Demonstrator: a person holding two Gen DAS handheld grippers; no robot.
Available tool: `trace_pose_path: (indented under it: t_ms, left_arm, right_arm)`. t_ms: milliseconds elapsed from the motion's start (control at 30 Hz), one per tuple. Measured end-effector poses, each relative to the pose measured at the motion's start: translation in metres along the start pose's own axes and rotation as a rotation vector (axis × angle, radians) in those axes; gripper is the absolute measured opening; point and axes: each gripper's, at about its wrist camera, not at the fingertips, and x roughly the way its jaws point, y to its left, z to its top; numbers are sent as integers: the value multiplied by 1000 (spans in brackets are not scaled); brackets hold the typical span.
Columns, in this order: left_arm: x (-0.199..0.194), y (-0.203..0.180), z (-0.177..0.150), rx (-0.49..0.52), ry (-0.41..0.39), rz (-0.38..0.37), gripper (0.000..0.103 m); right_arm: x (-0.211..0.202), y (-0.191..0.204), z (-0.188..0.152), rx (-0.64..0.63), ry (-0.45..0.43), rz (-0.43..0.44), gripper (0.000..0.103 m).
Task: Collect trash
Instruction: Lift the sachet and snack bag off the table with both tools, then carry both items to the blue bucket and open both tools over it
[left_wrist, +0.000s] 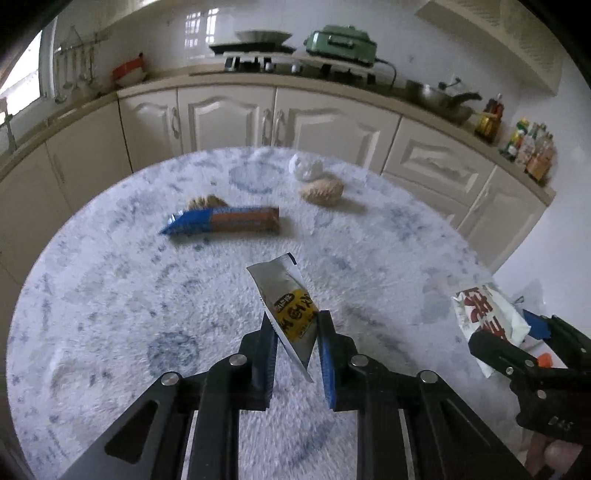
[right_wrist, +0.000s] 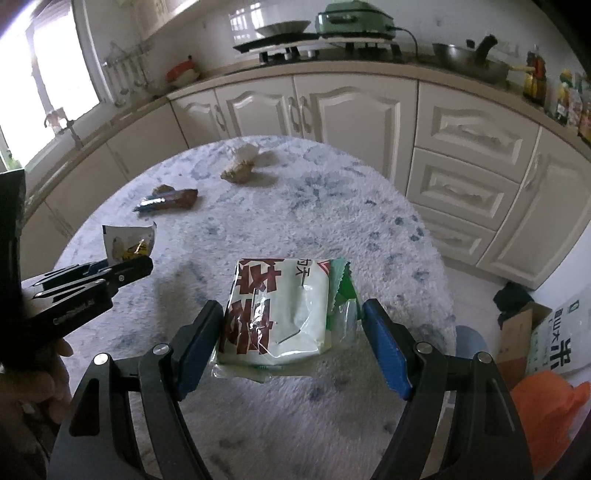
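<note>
Black linkages and blue pads fill the near edge of both wrist views. Between them, the left gripper is clenched on a small silver sachet with a yellow label, pinched low on its body so that the torn top stands up and leans left above the round, blue-flecked tablecloth. To the right, the right gripper grasps a larger white wrapper printed with red characters, green plastic bunched at its right side; the pads press its two edges and the packet sags a little between them.

Other trash lies on the far half of the table: a blue-and-brown bar wrapper left of centre, a tan crumpled wad further right, and a white crumpled ball just behind it. Something tan peeks out behind the bar wrapper — I cannot tell what.

Both tools are loaded, so the risk lies in carrying. The sachet is slick and gripped on a narrow strip; a quick swing could let it twist out and drop onto the cloth. The wide wrapper is soft and held only by its edges — it may buckle and slip through if the grasp loosens. No bin shows on the table, so the carry may be long.
</note>
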Motion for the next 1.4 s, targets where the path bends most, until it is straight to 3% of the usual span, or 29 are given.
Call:
trace_pose_path:
  t_ms: [467,733,1100,1400]
  left_arm:
    - [-115,-25,-8,71,-193,-24,17]
    - [-160,-35,-17,95,-265,-46,17]
    - [-186,-61,-15,159,-364,-92,17]
    - [-163,-121,-10,253,-361,-204,17]
  right_arm:
    - [-85,9,18,-15,-175,29,79]
    - [-121,1,25,2,-257,28,79]
    - [-157,-38,26,56,-326,-39,79]
    - [-195,-111,24,151,-385,-164,79]
